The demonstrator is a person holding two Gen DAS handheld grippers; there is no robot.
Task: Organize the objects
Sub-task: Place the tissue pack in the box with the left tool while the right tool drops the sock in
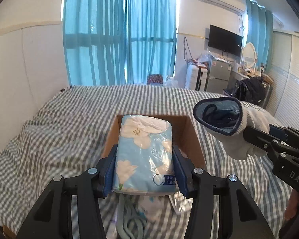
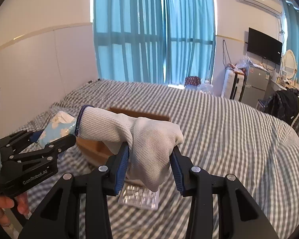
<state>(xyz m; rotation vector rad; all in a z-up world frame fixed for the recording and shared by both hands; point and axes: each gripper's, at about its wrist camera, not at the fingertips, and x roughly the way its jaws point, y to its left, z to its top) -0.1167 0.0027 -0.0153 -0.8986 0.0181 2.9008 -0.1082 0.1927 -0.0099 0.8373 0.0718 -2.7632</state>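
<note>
My left gripper (image 1: 144, 171) is shut on a light blue tissue pack with white flowers (image 1: 143, 155), held above the near edge of an open cardboard box (image 1: 193, 137) on the bed. My right gripper (image 2: 149, 167) is shut on a white knit glove with a blue cuff (image 2: 145, 139), held just right of the box. The glove (image 1: 229, 123) and right gripper (image 1: 255, 137) also show in the left wrist view. The tissue pack (image 2: 57, 129), the left gripper (image 2: 47, 141) and the box (image 2: 93, 151) show in the right wrist view.
A grey-and-white striped bed cover (image 2: 229, 139) fills the area. A clear plastic blister tray (image 2: 139, 199) lies on the bed under the glove. A pale cord and other small items (image 1: 133, 219) lie under the tissue pack. Wall left, furniture far right.
</note>
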